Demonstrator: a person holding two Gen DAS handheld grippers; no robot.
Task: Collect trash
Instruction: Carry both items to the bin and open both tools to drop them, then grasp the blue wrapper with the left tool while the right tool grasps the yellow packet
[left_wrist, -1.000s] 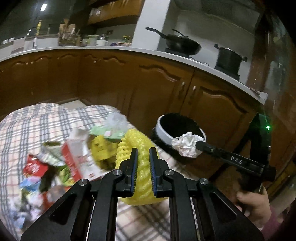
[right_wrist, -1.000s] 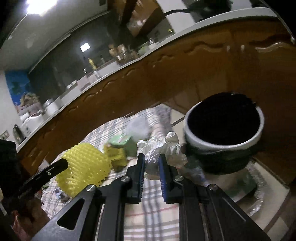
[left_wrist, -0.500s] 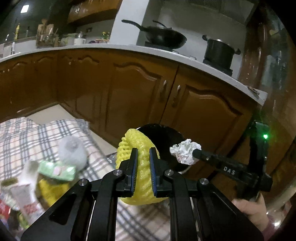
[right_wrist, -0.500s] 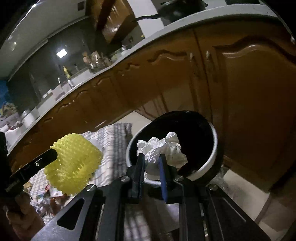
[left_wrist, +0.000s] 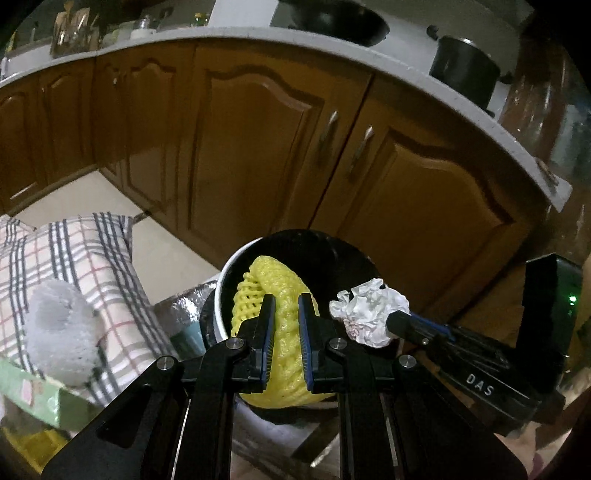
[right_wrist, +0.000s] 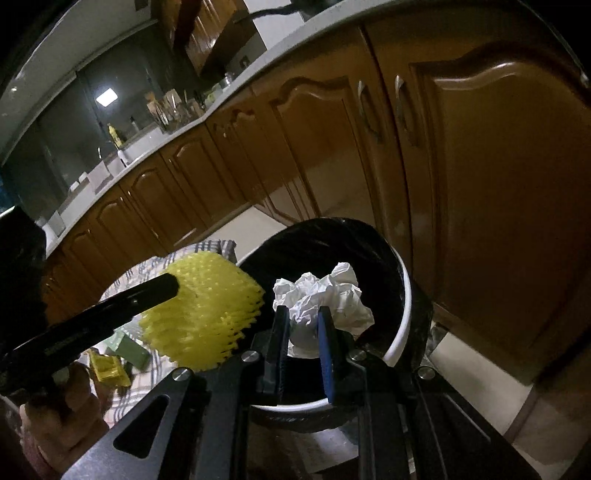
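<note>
The left gripper (left_wrist: 286, 325) is clamped on a yellow foam fruit net (left_wrist: 275, 295), its two blue-edged fingers (left_wrist: 267, 332) pressed into the mesh with only a narrow gap between them. The net hangs over the near-left part of the trash bin (left_wrist: 221, 291), a round white-rimmed bin lined with a black bag, standing on the floor just in front of the wooden cabinet doors (left_wrist: 258, 147).

The right gripper (right_wrist: 303, 332) holds a crumpled ball of white paper (right_wrist: 325, 295), jaws nearly closed and squeezing the wad from both sides. In the right wrist view the paper sits above the bin's black mouth, inside the line of the white rim (right_wrist: 404, 314); in the left wrist view the same wad shows at the right of the net, pinched at the tip of the other tool.

To the left of the bin lies a checked cloth (left_wrist: 74, 258) spread on the floor, with more litter on it: a grey-white foam net (left_wrist: 59, 332), a pale green carton (left_wrist: 33, 391) and a yellow wrapper (right_wrist: 107, 367) (the last is small and partly hidden by the person's hand (right_wrist: 62, 398)).

On the counter (left_wrist: 406, 74) far behind, a black pot (left_wrist: 465, 70) stands at the right.
</note>
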